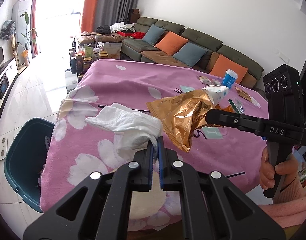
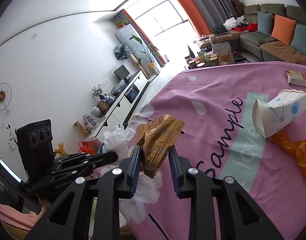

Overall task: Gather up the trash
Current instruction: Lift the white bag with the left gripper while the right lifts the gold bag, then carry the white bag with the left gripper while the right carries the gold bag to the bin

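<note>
My left gripper [image 1: 156,140] is shut on a crumpled white tissue [image 1: 131,124] and holds it above the pink cloth-covered table [image 1: 117,80], near its left edge. My right gripper [image 2: 155,150] is shut on a crumpled gold foil wrapper [image 2: 157,140]; the wrapper also shows in the left wrist view [image 1: 179,118], to the right of the tissue. A teal trash bin [image 1: 23,160] stands on the floor beside the table's left edge. A crushed white paper cup [image 2: 280,112], an orange wrapper [image 2: 296,150] and a snack packet [image 2: 298,78] lie on the table.
A blue-and-white cup [image 1: 229,79] and several small wrappers [image 1: 242,94] lie at the table's far right. A sofa with cushions [image 1: 183,44] stands behind, and a low table crowded with jars [image 1: 89,56]. A white cabinet [image 2: 123,104] runs along the wall.
</note>
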`<state>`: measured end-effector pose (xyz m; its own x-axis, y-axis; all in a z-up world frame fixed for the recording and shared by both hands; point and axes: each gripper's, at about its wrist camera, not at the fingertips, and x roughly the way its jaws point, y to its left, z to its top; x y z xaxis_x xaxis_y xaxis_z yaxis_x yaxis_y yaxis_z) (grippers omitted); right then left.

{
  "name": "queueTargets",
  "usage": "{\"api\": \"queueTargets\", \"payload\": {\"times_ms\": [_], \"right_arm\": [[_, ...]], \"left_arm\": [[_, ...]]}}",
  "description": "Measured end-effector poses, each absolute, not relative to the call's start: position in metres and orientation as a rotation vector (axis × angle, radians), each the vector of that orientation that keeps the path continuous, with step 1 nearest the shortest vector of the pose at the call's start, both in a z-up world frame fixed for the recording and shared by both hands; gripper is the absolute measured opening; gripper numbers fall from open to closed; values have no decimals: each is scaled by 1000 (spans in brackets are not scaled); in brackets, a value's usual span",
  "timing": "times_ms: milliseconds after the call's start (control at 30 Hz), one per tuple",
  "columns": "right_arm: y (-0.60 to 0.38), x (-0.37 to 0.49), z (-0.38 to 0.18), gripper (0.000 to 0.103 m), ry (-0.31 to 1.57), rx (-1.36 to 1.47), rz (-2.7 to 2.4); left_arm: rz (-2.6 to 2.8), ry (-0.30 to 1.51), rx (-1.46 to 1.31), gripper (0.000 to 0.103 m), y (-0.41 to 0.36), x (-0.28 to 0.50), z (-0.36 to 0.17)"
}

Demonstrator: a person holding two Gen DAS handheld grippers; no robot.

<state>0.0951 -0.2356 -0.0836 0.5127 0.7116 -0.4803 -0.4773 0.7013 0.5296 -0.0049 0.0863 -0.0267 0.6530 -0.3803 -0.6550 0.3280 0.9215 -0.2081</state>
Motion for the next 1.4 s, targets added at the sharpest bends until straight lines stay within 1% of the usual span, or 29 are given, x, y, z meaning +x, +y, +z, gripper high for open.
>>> {"api": "queueTargets", "payload": {"times_ms": [1400], "right_arm": [[-180,112,-75,26,759,317,830]], "left_arm": [[-309,738,-82,5,123,-7,-22]]}}
